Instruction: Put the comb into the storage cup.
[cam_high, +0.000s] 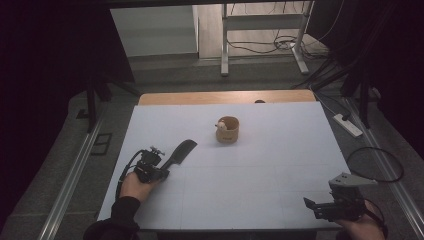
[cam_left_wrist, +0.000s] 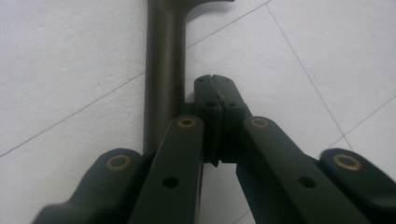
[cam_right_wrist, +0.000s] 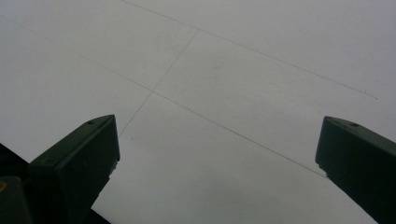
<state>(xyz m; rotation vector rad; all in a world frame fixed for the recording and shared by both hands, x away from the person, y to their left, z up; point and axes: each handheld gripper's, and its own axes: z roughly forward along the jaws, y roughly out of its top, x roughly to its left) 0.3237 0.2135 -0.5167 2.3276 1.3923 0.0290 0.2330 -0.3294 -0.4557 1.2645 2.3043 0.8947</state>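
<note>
A black comb (cam_high: 179, 152) lies on the white table (cam_high: 250, 175), its toothed end pointing up and right. My left gripper (cam_high: 164, 173) sits at the comb's handle end, held by a hand in a dark sleeve. In the left gripper view the left gripper (cam_left_wrist: 215, 81) is shut with nothing between its tips, and the comb handle (cam_left_wrist: 163, 70) runs along the table just left of the jaws. My right gripper (cam_high: 312, 207) rests at the table's front right corner. The right gripper (cam_right_wrist: 217, 140) stands open over bare white surface.
A small round wooden cup (cam_high: 228, 130) with a pale little figure (cam_high: 220, 125) at its rim stands at the table's middle back. A wooden strip (cam_high: 225, 96) edges the far side. A power strip (cam_high: 347, 125) and a cable loop (cam_high: 376, 165) lie at the right.
</note>
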